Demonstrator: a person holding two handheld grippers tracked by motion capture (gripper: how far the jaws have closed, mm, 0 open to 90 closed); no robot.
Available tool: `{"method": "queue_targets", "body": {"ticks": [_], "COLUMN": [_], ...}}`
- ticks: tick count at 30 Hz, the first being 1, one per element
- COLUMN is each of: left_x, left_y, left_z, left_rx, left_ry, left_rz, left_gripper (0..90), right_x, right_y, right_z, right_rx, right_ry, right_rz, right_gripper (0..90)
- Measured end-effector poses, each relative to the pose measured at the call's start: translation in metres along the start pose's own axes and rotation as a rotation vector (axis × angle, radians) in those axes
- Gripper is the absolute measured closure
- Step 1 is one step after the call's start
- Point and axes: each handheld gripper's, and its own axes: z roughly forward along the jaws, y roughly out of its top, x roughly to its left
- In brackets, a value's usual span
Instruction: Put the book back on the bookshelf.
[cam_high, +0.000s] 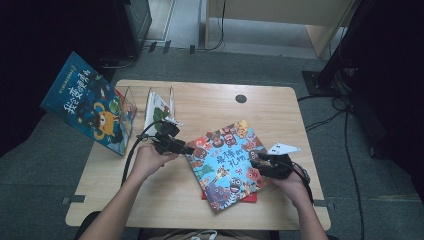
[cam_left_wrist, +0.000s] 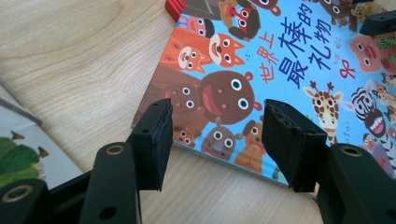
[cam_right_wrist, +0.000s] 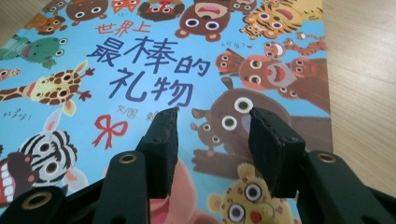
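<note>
A picture book (cam_high: 227, 162) with cartoon animals on a light blue cover lies flat on the wooden table (cam_high: 150, 200), on top of a red book (cam_high: 250, 198). My left gripper (cam_high: 189, 149) is at the picture book's left edge. In the left gripper view its jaws (cam_left_wrist: 217, 140) stand open over the cover's edge (cam_left_wrist: 280, 70), with nothing between the pads. My right gripper (cam_high: 254, 157) hovers over the right part of the cover. In the right gripper view it (cam_right_wrist: 212, 144) is open above the cover (cam_right_wrist: 140, 70), touching nothing.
A clear divider rack (cam_high: 127, 100) at the table's back left holds an upright book (cam_high: 159, 107). A large dark blue book (cam_high: 87, 102) leans at the table's left edge. A round cable hole (cam_high: 241, 98) sits near the back edge. A green-and-white book (cam_left_wrist: 18, 149) lies beside my left gripper.
</note>
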Motion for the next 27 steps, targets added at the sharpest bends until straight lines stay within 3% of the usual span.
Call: {"method": "queue_targets", "body": {"ticks": [15, 20, 27], "left_x": [0.007, 0.008, 0.011], "left_y": [0.003, 0.004, 0.006], "left_z": [0.020, 0.026, 0.029], "left_rx": [-0.014, -0.015, -0.042], "left_ry": [-0.007, 0.025, 0.001], "left_rz": [0.015, 0.009, -0.002], "left_gripper": [44.0, 44.2, 42.7], "right_x": [-0.001, -0.003, -0.003], "right_y": [-0.020, -0.027, -0.035], "right_z": [-0.021, -0.027, -0.034], "right_rx": [0.008, 0.003, 0.014], "right_ry": [-0.004, -0.001, -0.003], "right_rz": [0.035, 0.041, 0.054], "right_gripper": [67.4, 74.2, 85.3]}}
